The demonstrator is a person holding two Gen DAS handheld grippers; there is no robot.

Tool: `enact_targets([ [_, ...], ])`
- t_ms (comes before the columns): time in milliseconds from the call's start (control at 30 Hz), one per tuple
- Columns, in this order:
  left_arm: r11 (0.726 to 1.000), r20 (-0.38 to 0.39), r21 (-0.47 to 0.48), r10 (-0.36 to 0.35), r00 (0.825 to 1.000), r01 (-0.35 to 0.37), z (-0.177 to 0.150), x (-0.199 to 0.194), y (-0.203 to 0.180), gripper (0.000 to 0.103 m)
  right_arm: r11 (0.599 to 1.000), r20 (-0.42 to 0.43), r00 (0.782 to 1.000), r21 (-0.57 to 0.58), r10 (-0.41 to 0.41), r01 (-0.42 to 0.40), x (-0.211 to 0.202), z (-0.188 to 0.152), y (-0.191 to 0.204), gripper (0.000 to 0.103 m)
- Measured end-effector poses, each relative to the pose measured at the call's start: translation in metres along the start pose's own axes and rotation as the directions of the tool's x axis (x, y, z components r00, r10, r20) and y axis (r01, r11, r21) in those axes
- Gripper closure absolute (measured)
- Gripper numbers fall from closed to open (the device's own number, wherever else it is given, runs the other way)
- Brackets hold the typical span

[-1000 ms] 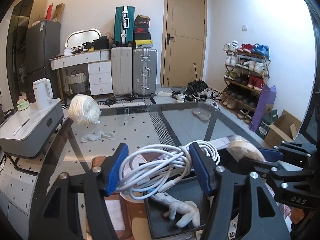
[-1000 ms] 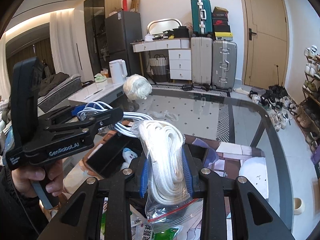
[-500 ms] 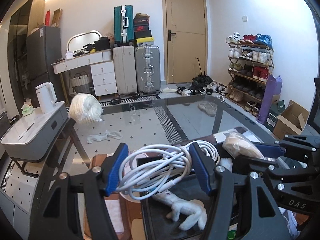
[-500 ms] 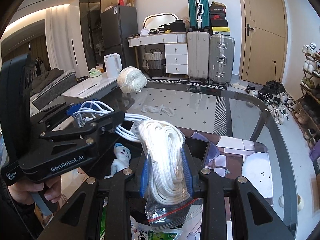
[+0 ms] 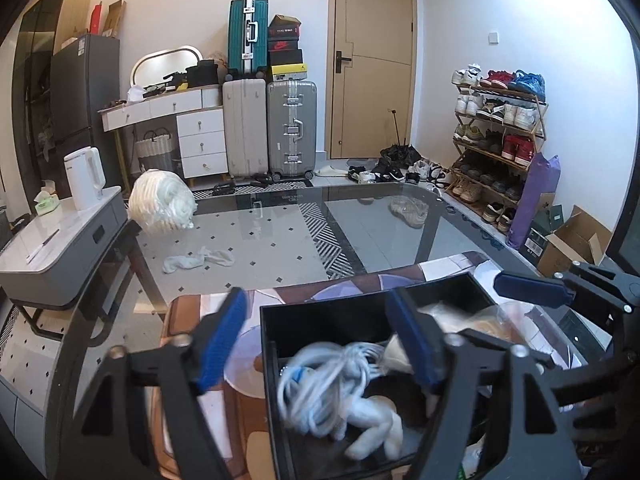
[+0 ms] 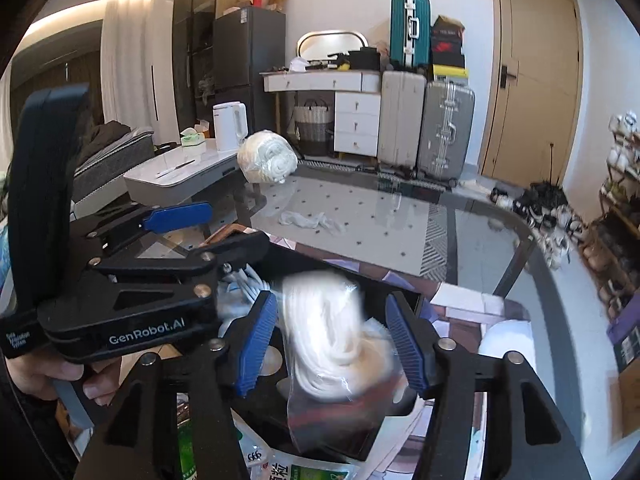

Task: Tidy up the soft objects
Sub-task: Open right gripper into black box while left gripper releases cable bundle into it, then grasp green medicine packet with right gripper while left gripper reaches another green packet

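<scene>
My left gripper [image 5: 316,340] is open and empty above a black box [image 5: 276,340] on the glass table. A bundle of white cable [image 5: 320,388], blurred, lies in the box beside a white plush toy [image 5: 376,432]. My right gripper [image 6: 332,344] is open over the same box [image 6: 412,300]. A clear bag of white rope [image 6: 328,340], blurred, hangs between its blue pads without touching them. A bagged white bundle [image 5: 160,204] and a loose white sock [image 5: 196,260] lie farther back on the table. The left gripper [image 6: 172,248] also shows in the right wrist view.
The glass table [image 5: 360,220] has a rounded far edge. A patterned mat [image 5: 240,400] lies under the box. A grey side table [image 5: 60,248] with a white kettle stands at the left. A green packet [image 6: 304,468] lies near the box. Suitcases, a shoe rack and a door stand behind.
Both grippers have opened. The cable bundle has dropped from my left gripper into the box. The bag of rope has come loose from my right gripper and is moving down.
</scene>
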State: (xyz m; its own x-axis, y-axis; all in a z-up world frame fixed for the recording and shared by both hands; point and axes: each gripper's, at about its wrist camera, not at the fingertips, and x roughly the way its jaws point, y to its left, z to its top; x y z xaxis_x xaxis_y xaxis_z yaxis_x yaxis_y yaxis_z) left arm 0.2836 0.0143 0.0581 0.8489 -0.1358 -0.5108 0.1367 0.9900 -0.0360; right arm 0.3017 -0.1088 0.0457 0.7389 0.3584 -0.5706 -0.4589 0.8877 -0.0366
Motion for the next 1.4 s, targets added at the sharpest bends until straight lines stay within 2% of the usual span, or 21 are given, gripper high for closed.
enact_targets([
  [100, 1.000, 0.021, 0.008, 0.008, 1.000, -0.008, 0.000, -0.008, -0.003, 0.010, 1.000, 0.007, 1.000, 0.004, -0.005, 0.005, -0.007, -0.003, -0.003, 0.034],
  [133, 1.000, 0.028, -0.004, 0.018, 0.999, -0.018, 0.000, -0.011, -0.002, 0.002, 1.000, 0.016, 1.000, 0.009, -0.008, 0.008, -0.012, -0.004, -0.004, 0.027],
  [167, 1.000, 0.032, -0.013, 0.019, 0.999, -0.018, 0.000, -0.014, -0.001, 0.000, 1.000, 0.030, 0.999, 0.021, -0.018, 0.017, -0.017, -0.006, -0.007, 0.016],
  [233, 1.000, 0.031, -0.027, -0.004, 1.000, 0.005, 0.001, -0.019, 0.001, 0.000, 0.999, 0.054, 0.998, 0.043, -0.025, 0.023, -0.026, -0.008, -0.011, 0.006],
  [333, 1.000, 0.031, -0.023, 0.010, 0.999, -0.010, -0.001, -0.027, 0.000, 0.000, 0.998, 0.074, 0.997, 0.044, -0.036, 0.033, -0.038, -0.012, -0.014, 0.000],
  [467, 1.000, 0.032, -0.005, 0.031, 0.999, -0.031, -0.009, -0.038, -0.002, 0.000, 0.998, 0.083, 0.995, 0.010, -0.061, 0.060, -0.050, -0.018, -0.010, 0.000],
  [633, 0.999, 0.003, -0.044, 0.027, 1.000, -0.026, -0.023, -0.051, 0.005, 0.000, 0.999, 0.066, 0.996, 0.011, -0.052, 0.051, -0.058, -0.028, -0.007, 0.000],
  [767, 0.997, -0.001, -0.051, 0.055, 0.998, -0.055, -0.033, -0.061, 0.008, 0.000, 0.998, 0.040, 0.998, 0.042, -0.041, 0.040, -0.066, -0.043, -0.010, 0.000],
  [967, 0.996, -0.034, -0.066, 0.060, 0.998, -0.063, -0.056, -0.071, 0.009, 0.000, 0.996, -0.001, 0.999, 0.077, -0.037, 0.037, -0.066, -0.058, -0.013, 0.000],
  [1400, 0.998, -0.091, -0.063, 0.018, 0.996, -0.024, -0.086, -0.080, 0.002, 0.000, 0.992, -0.065, 0.998, 0.128, 0.005, 0.004, -0.070, -0.090, -0.013, 0.000],
])
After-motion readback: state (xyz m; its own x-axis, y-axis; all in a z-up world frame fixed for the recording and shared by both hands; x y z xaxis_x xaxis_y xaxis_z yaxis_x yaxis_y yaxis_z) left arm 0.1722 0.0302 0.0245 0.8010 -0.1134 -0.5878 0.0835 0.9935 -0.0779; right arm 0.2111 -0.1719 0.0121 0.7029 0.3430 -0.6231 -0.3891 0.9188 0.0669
